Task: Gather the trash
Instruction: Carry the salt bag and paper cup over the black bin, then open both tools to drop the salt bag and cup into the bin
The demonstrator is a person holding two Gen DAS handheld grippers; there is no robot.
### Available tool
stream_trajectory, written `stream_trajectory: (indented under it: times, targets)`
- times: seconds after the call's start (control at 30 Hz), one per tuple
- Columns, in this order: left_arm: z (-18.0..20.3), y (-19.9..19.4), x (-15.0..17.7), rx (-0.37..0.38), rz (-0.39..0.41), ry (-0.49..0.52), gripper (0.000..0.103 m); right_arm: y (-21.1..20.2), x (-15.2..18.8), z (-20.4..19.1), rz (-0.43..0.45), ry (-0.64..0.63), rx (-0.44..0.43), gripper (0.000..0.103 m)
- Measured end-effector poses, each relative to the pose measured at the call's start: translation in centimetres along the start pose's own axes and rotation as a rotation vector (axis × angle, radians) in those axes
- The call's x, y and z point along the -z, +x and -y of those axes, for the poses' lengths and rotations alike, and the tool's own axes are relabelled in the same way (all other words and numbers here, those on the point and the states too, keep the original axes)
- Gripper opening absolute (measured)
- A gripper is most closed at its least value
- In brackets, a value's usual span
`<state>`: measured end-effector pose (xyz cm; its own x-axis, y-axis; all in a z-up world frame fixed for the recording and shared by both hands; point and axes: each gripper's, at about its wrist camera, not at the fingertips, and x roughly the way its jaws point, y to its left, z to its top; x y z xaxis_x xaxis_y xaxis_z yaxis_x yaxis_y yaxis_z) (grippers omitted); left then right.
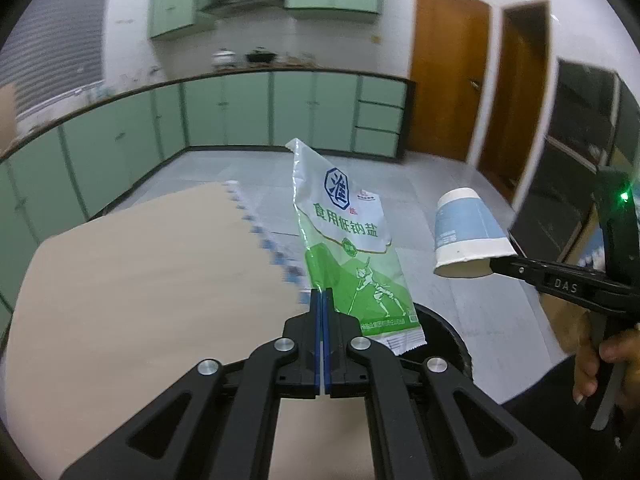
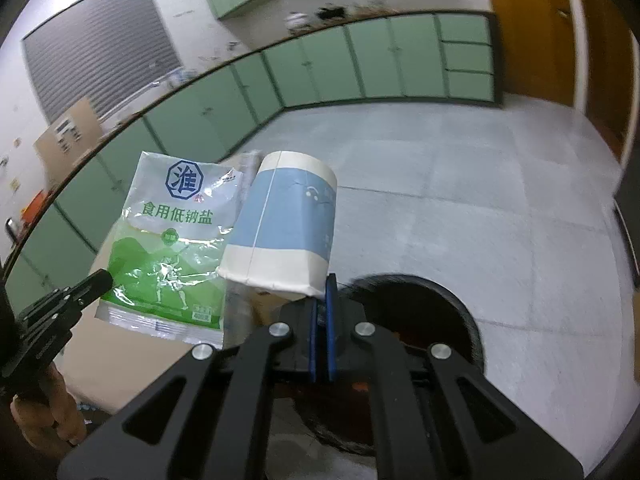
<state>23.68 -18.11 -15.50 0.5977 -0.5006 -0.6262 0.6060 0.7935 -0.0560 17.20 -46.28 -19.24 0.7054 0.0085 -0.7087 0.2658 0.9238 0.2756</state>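
While my left gripper (image 1: 321, 294) is pressed fully together, its blue pads pinch the lower left edge of a green and white salt bag (image 1: 347, 236), which stands up from the tips and leans slightly back. From my right-hand camera that same bag (image 2: 172, 240) hangs flat-faced, held at its lower left corner by the left gripper (image 2: 105, 278).

My right gripper (image 2: 323, 286) is closed too, its fingers clamped on the rim of a blue and white paper cup (image 2: 286, 222). The cup is carried with its base pointing up and away, its mouth toward me. Seen from the left, the cup (image 1: 468, 232) tilts out from the right gripper (image 1: 496, 266), well apart from the bag.

Both pieces are held in the air above a round black bin (image 2: 448, 308) that sits on the grey tiled floor (image 2: 460, 184). A pale wooden table (image 1: 140, 280) lies to the left, just beside the bin (image 1: 444, 332). Green cabinets (image 1: 248, 108) line the far wall.
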Motion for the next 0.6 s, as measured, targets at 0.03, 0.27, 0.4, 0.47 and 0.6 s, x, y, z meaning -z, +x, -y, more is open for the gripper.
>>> stream_trajectory:
  times: [0.03,0.27,0.4,0.47,0.6]
  targets:
    - [0.9,0.9,-0.1,0.015,-0.016,0.015,0.001,0.3,0.5,1.1,-0.011,0.015,0.017,0.003]
    - [6.1,7.4,1.4,0.055,-0.17,0.119,0.001,4.4,4.1,6.4,-0.133,0.113,0.08,0.003]
    - [7.9,10.4,3.1,0.051,-0.254,0.164,0.001,7.2,5.6,7.6,-0.198,0.128,0.109,0.003]
    - [9.0,12.1,3.5,0.047,-0.304,0.188,0.002,8.9,6.1,8.1,-0.25,0.133,0.119,0.007]
    - [10.2,13.5,5.2,0.033,-0.351,0.229,0.007,10.5,6.7,8.9,-0.291,0.142,0.148,0.025]
